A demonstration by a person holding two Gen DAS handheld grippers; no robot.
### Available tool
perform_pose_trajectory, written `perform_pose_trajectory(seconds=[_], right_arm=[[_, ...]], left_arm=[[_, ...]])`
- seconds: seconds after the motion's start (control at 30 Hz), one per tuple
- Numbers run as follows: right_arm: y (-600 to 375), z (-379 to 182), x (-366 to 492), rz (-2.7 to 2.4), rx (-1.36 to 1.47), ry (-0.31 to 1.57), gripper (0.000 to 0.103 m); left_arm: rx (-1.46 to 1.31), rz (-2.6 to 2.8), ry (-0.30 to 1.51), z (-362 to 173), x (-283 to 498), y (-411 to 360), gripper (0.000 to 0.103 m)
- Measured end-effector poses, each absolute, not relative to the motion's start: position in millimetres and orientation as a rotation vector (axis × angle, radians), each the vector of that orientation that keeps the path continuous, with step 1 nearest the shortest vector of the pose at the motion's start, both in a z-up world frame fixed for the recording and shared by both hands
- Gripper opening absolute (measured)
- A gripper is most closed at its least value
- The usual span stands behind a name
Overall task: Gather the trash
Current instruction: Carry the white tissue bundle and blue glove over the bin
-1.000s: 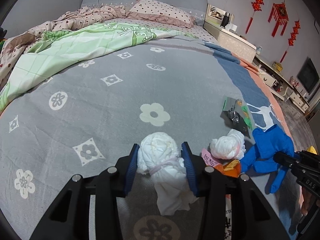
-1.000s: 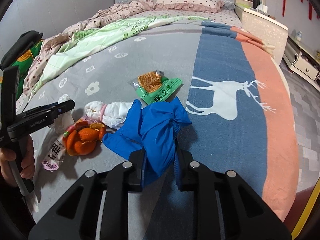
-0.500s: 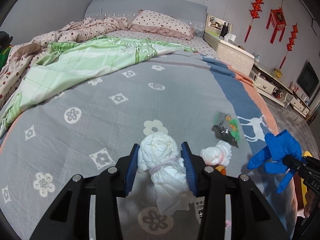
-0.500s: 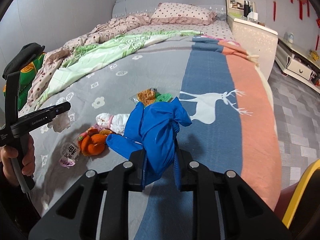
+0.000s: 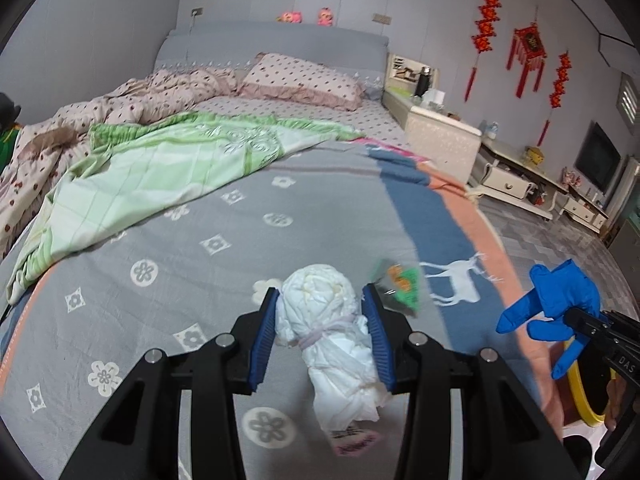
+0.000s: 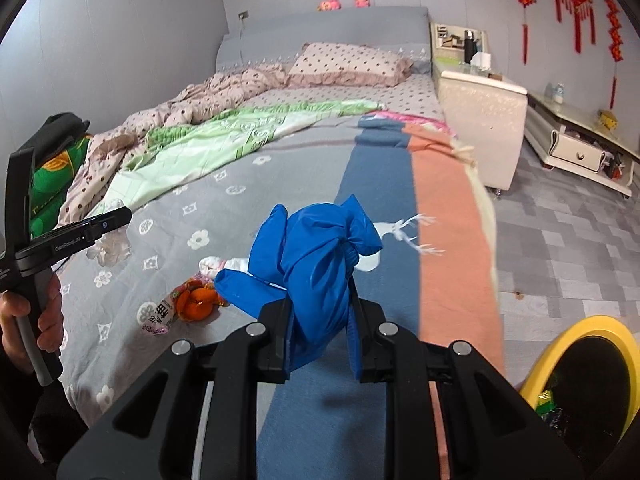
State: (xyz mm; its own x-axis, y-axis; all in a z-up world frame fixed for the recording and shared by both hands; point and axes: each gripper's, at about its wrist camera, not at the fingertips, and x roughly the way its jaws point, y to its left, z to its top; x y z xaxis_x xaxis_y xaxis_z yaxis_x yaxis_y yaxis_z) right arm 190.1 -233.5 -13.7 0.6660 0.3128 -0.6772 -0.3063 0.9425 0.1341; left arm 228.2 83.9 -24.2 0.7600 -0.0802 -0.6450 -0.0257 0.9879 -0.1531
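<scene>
My left gripper (image 5: 320,320) is shut on a white tissue wad (image 5: 320,300) tied with a band, held above the bed. My right gripper (image 6: 320,320) is shut on a blue rubber glove (image 6: 316,256), lifted off the bed; the glove also shows in the left wrist view (image 5: 556,300). On the bed lie a green snack wrapper (image 5: 402,284), orange peel (image 6: 196,300), another white wad (image 6: 224,265) and a small pink-and-white packet (image 6: 160,316). A yellow-rimmed bin (image 6: 576,364) stands on the floor at the lower right.
The bed has a grey flowered cover (image 5: 168,264) with blue and orange stripes, a green quilt (image 5: 160,168) and a pillow (image 5: 304,80) at the far end. A white cabinet (image 6: 480,108) and a low TV stand (image 6: 580,140) stand to the right on the tiled floor.
Both grippers have pulled back and up from the bed with their loads. The right gripper has swung right, and the yellow bin has come into view.
</scene>
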Motion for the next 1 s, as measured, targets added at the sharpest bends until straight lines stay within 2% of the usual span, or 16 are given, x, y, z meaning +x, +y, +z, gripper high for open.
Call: perform_pose_trajectory(seconds=[0.43, 1.0], right_arm=[[-304, 40, 154, 0.257, 0.041, 0.687, 0.02], [-431, 89, 121, 0.077, 0.112, 0.638, 0.02]], left_arm=[[-0.11, -0.175, 0.653, 28, 211, 1, 0.04], [-0.039, -0.367, 0.598, 69, 205, -131, 0.04]])
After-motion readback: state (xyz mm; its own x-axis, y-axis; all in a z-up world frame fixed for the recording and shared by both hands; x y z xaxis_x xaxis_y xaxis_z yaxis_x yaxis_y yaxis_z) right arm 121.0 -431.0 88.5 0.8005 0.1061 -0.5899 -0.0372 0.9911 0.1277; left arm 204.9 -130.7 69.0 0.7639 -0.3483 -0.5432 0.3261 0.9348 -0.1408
